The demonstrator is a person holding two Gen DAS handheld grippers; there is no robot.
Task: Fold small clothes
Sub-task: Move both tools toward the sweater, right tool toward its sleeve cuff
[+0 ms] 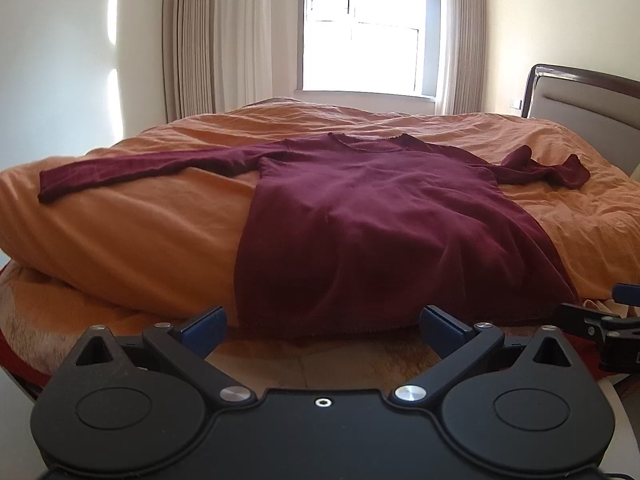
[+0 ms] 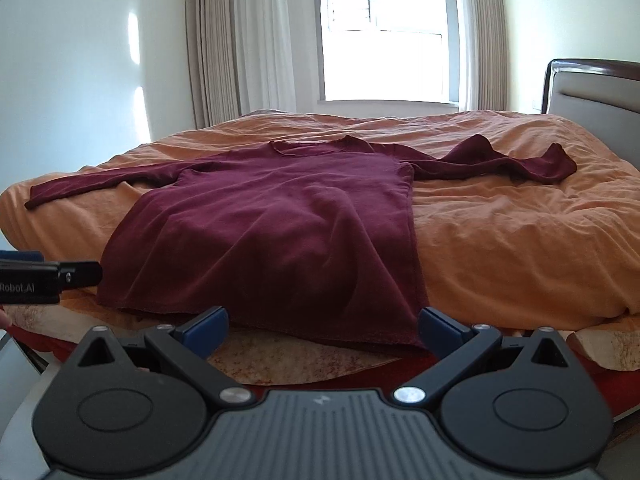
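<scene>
A maroon long-sleeved top [image 1: 384,216] [image 2: 280,224] lies spread flat on the orange duvet, neck toward the window, hem hanging over the near bed edge. Its left sleeve [image 1: 132,170] stretches straight out; its right sleeve [image 2: 512,160] is bunched and twisted. My left gripper [image 1: 322,330] is open just before the hem's left part, nothing between its blue pads. My right gripper [image 2: 322,330] is open at the hem's right corner, also empty. The right gripper's body [image 1: 600,328] shows at the left wrist view's right edge, the left one's body [image 2: 44,278] at the right wrist view's left edge.
The bed's orange duvet [image 1: 120,232] [image 2: 520,240] fills the middle of both views, rumpled on the right. A padded headboard [image 1: 584,100] stands at the right. A patterned blanket with red trim [image 2: 296,360] lies under the duvet at the near edge. Curtains and a bright window [image 2: 384,40] are behind.
</scene>
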